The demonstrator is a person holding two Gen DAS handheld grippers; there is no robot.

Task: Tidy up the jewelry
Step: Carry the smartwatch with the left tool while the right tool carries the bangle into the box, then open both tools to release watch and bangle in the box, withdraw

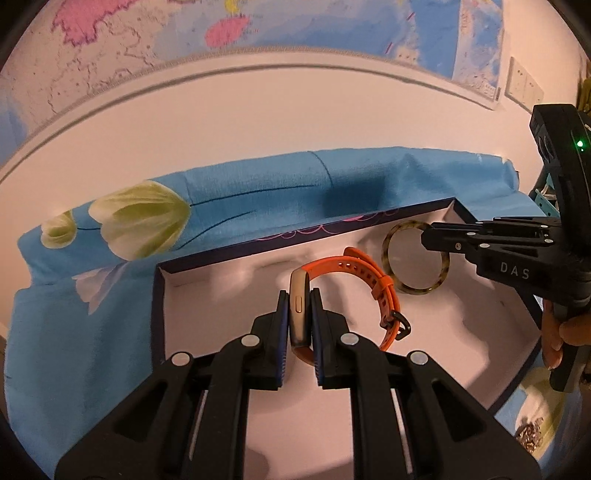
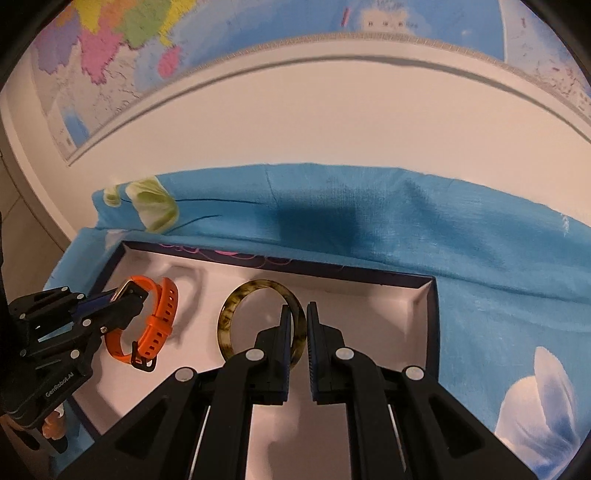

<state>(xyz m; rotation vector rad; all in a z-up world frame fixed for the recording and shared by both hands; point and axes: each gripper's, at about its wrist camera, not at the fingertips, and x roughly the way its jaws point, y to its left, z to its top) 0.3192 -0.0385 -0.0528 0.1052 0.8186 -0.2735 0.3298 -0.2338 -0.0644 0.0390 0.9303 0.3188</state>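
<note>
Both wrist views close, angled down into shared box (image 1: 369, 221) (image 2: 369, 277); edges distorted, perhaps opposite sides.

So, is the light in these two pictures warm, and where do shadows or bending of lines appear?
Left wrist view: warm orange cast, dark shadow on the blue cloth, map edge bowed by the fisheye. Right wrist view: same cast, shadow on cloth behind the box, wall line curved.

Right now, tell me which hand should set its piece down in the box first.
Probably left. The left gripper is shut on the orange watch low over the tray's open middle. The right gripper pinches the tortoiseshell bangle, which hangs nearer the far wall.
</note>
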